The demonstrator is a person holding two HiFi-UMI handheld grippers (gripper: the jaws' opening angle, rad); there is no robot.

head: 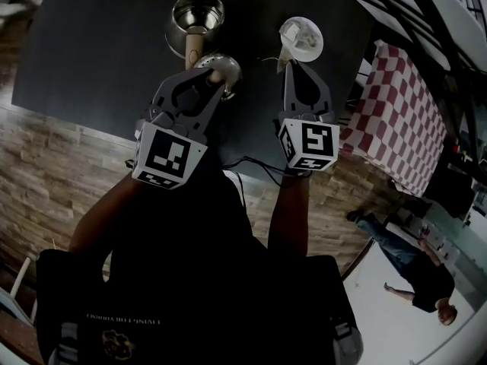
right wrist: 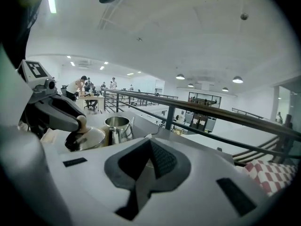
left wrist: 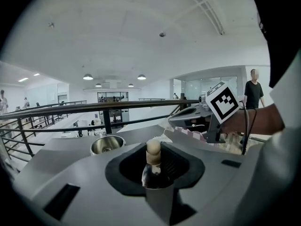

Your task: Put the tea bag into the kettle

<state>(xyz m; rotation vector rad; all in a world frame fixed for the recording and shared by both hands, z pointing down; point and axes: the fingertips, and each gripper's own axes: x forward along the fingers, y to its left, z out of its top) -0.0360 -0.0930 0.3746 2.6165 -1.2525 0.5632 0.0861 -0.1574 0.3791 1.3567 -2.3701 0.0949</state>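
L hand-held gripper (head: pixel 215 73) grasps kettle lid (right wrist: pixel 88 138) by knob. R hand-held gripper (head: pixel 290 61) clenched; can't make out tea bag. Kettle (head: pixel 196 12) open on desk (head: pixel 91 44). I'd keep lid aside, drop bag centrally.

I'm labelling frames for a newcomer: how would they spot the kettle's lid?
Find the dark table and the open steel kettle at its far side. Just nearer, the lid is gripped by the left gripper, the only shiny dome with a pale wooden knob.

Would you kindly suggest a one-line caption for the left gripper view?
Left gripper holding the lid by its knob, open kettle beyond.
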